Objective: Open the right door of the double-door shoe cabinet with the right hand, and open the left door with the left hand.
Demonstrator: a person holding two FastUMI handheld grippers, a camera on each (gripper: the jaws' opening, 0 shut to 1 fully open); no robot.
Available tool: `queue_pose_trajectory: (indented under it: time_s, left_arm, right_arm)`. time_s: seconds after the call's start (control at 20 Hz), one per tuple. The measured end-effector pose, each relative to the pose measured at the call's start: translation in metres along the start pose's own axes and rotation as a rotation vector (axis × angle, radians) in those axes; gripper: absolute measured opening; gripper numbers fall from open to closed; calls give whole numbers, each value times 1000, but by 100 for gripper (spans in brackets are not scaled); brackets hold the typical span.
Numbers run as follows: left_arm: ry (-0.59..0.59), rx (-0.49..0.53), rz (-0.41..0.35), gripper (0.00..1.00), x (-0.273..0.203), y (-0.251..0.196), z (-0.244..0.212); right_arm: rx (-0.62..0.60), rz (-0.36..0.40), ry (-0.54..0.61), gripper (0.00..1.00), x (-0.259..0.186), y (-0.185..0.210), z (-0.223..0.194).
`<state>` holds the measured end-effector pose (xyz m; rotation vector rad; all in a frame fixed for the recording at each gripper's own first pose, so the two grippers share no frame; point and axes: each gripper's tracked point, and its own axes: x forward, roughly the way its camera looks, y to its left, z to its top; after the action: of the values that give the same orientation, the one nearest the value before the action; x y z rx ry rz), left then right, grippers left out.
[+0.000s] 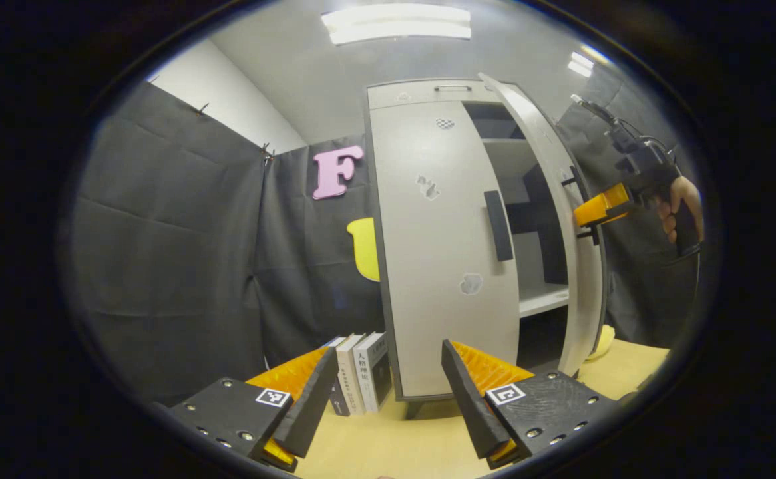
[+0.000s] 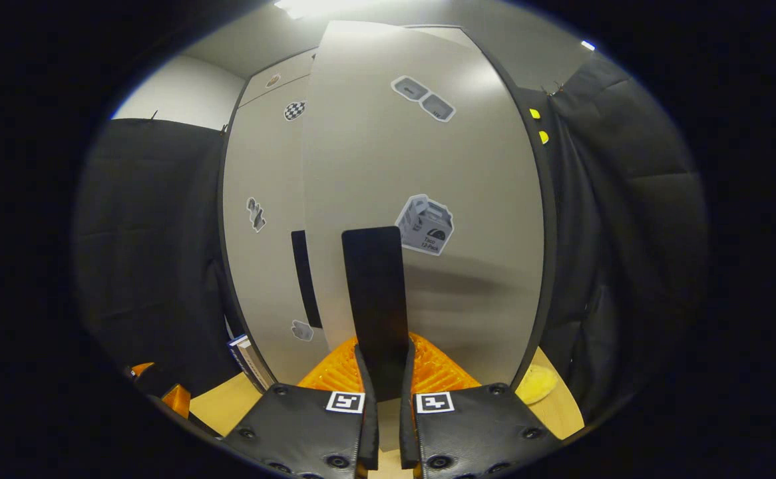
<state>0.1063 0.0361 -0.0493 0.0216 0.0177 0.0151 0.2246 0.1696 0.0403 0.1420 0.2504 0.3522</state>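
The grey shoe cabinet [image 1: 401, 96] stands on a wooden table. Its left door [image 1: 441, 253] is closed, with a black vertical handle [image 1: 498, 226] near its inner edge. The right door [image 1: 564, 266] is swung partly open, showing shelves inside. My left gripper [image 1: 388, 346] is open, low in front of the left door and apart from it. In the right gripper view the right door [image 2: 428, 166] is close up, and my right gripper [image 2: 385, 359] is shut on its black handle [image 2: 375, 293]. The left gripper view shows that right gripper [image 1: 594, 209] at the door, held by a hand [image 1: 686, 203].
Several books [image 1: 361, 376] stand upright against the cabinet's left side on the table [image 1: 388, 439]. A yellow object [image 2: 538, 384] lies on the table by the cabinet's right foot. Black cloth walls close in on the left and right.
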Motion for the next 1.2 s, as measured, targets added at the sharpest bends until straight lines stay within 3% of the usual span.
queue_pose_trajectory:
  time_s: [0.5,1.2]
  left_arm:
    - [-20,1,-50,92,-8,-45,17]
    - [-17,3,-102,92,-5,-88,22]
  right_arm:
    - [11,10,18,14,-27,-17,-1]
    - [-14,-51,20,13,-45,-45,-1]
